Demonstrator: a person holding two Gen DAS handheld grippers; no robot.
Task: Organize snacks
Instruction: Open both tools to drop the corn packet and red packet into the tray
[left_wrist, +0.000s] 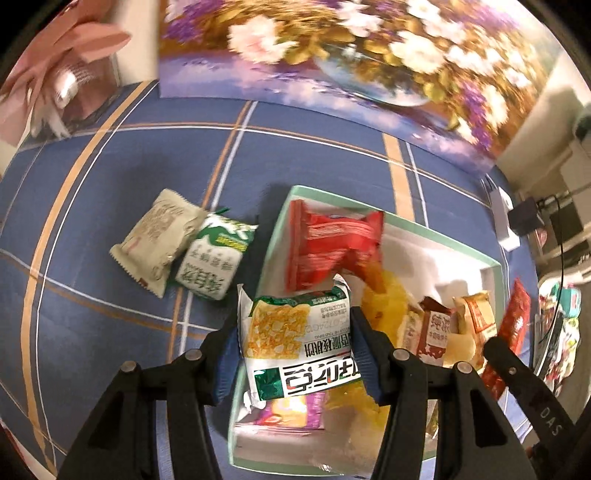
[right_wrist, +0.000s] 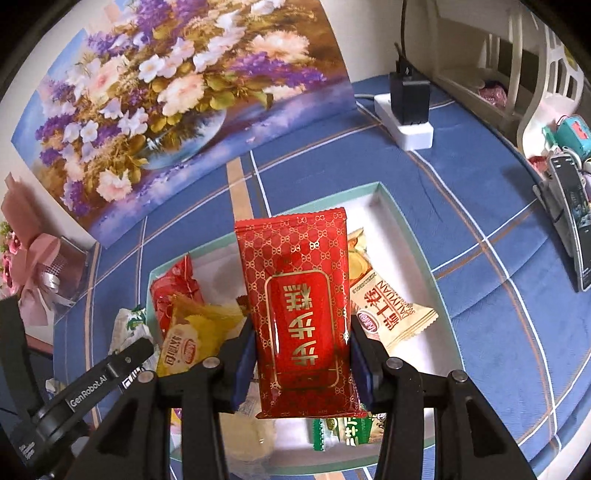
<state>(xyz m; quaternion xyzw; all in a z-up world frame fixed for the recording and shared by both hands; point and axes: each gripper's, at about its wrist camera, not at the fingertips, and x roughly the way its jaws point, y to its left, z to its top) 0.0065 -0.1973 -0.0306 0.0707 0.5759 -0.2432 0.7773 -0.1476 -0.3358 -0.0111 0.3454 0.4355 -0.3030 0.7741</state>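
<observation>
Left gripper (left_wrist: 295, 363) clamps green-white snack packet (left_wrist: 301, 341), right gripper (right_wrist: 301, 363) clamps red cake packet (right_wrist: 301, 314); both poised over teal-rimmed box (right_wrist: 413, 236) for dropping in; two packets (left_wrist: 184, 245) outside on cloth

Both my wrist cameras are looking steeply down along my fingers (left_wrist: 364, 354), close over the box (left_wrist: 495, 264). Each is sharing the box, the flower painting (right_wrist: 177, 96) beyond my fingertips, and the checked blue cloth (right_wrist: 480, 295).

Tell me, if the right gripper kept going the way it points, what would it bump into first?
Probably the box below: the right gripper, clamped on a red packet, points down into it, likely meeting the cream wafer packet first, though depth is unclear.
</observation>
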